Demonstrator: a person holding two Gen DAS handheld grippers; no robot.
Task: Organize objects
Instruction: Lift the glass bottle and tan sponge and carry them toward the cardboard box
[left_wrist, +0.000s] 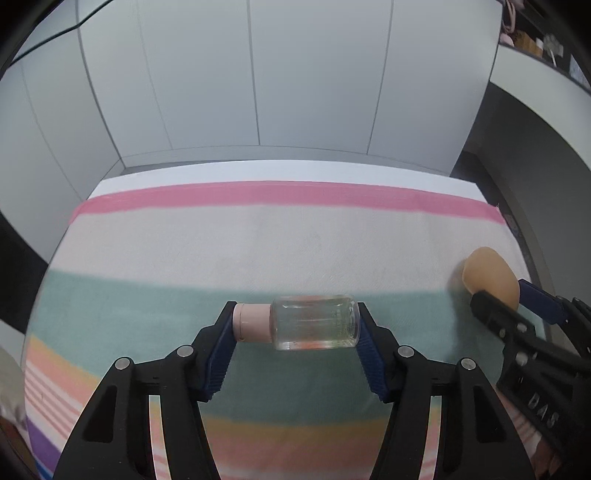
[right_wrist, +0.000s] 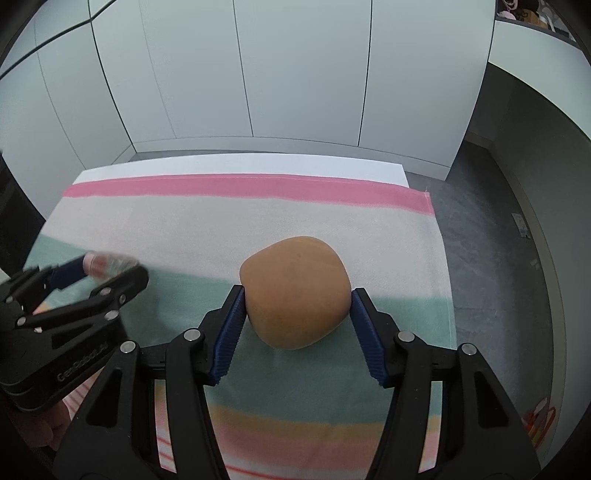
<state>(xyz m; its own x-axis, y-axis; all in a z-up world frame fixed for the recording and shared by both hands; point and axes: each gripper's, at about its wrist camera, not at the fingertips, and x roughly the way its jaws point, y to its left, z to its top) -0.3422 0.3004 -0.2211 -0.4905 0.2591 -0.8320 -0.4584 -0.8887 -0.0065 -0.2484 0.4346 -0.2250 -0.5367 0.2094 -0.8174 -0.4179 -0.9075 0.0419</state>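
A small clear bottle (left_wrist: 314, 322) with a pale pink cap lies sideways between the blue pads of my left gripper (left_wrist: 297, 325), which is shut on it end to end, above the striped cloth (left_wrist: 258, 243). It also shows in the right wrist view (right_wrist: 109, 263), at the far left. An orange-tan rounded sponge-like object (right_wrist: 295, 291) sits between the pads of my right gripper (right_wrist: 297, 306), which is shut on its sides. The same object (left_wrist: 489, 275) and the right gripper (left_wrist: 495, 291) show at the right of the left wrist view.
The striped cloth (right_wrist: 258, 218) covers a white table (right_wrist: 240, 164) that ends at a white panelled wall (right_wrist: 295, 74). Grey floor (right_wrist: 491, 229) lies past the table's right edge. A curved counter (left_wrist: 535, 74) stands at the far right.
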